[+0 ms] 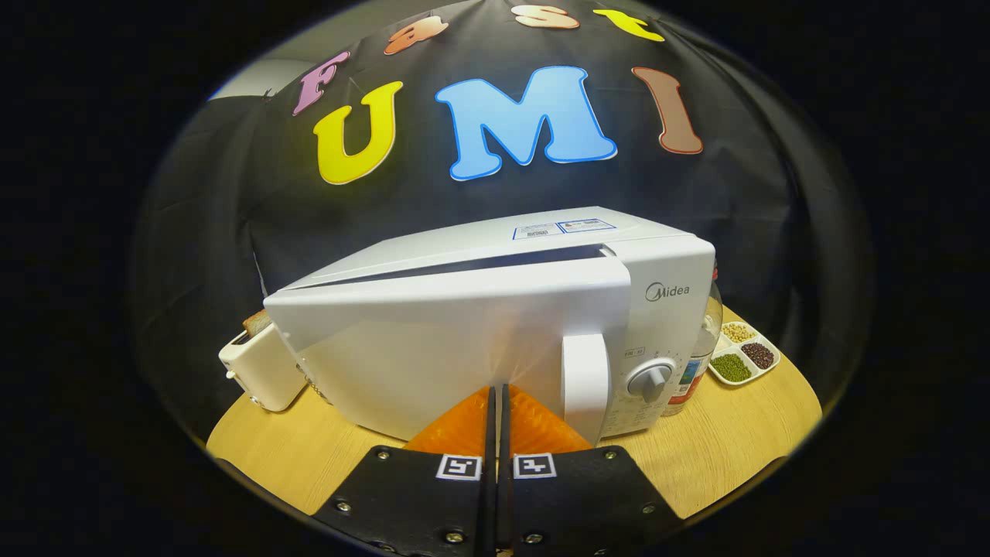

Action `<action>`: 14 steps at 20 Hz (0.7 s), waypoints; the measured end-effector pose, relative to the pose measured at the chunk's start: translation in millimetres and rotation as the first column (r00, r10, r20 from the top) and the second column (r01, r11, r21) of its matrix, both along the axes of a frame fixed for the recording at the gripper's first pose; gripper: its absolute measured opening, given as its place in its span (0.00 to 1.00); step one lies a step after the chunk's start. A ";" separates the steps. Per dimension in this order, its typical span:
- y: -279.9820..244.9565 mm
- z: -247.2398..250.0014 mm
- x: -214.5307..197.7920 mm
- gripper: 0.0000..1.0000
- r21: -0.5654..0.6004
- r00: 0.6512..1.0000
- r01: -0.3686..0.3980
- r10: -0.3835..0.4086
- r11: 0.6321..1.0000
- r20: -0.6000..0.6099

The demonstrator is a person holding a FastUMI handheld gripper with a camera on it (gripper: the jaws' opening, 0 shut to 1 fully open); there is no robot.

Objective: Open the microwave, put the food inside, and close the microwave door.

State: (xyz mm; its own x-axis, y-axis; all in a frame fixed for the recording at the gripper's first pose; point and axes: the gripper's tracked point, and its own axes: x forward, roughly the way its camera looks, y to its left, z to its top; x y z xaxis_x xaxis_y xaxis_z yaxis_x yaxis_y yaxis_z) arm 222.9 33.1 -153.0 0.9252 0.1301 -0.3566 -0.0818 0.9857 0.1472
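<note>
Pressing together with nothing between them, the tongs (496, 394) have their tips against the lower front of the microwave door (456, 348), likely pushing it closed. Door is nearly shut, a dark wedge gap remains along its top edge. Handle (585, 387) sits just right of the tips, then the knob (650, 379). Microwave (541, 247) stands mid-desk (309, 449). Food can't be seen; judged already inside. Toaster (259, 371) left of the microwave, bottle (700, 356) tucked at its right side, tray (744, 354) of beans far right, out of the way.
</note>
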 end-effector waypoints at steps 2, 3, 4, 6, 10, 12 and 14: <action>-2.3 -0.5 6.6 0.01 0.003 1.000 0.007 -0.007 1.000 -0.002; -3.0 -0.2 8.4 0.01 0.005 1.000 0.009 -0.009 1.000 -0.005; -1.4 -1.9 7.7 0.01 0.005 1.000 0.007 -0.007 1.000 -0.006; -2.6 -2.6 9.4 0.01 -0.030 1.000 0.000 0.000 1.000 0.010; -4.8 -0.6 17.4 0.01 -0.003 1.000 0.018 -0.018 1.000 0.012; -7.1 -3.2 18.9 0.01 0.024 0.999 0.029 -0.029 0.999 -0.014; -5.9 -3.6 15.6 0.01 0.005 0.999 0.027 -0.027 1.000 -0.020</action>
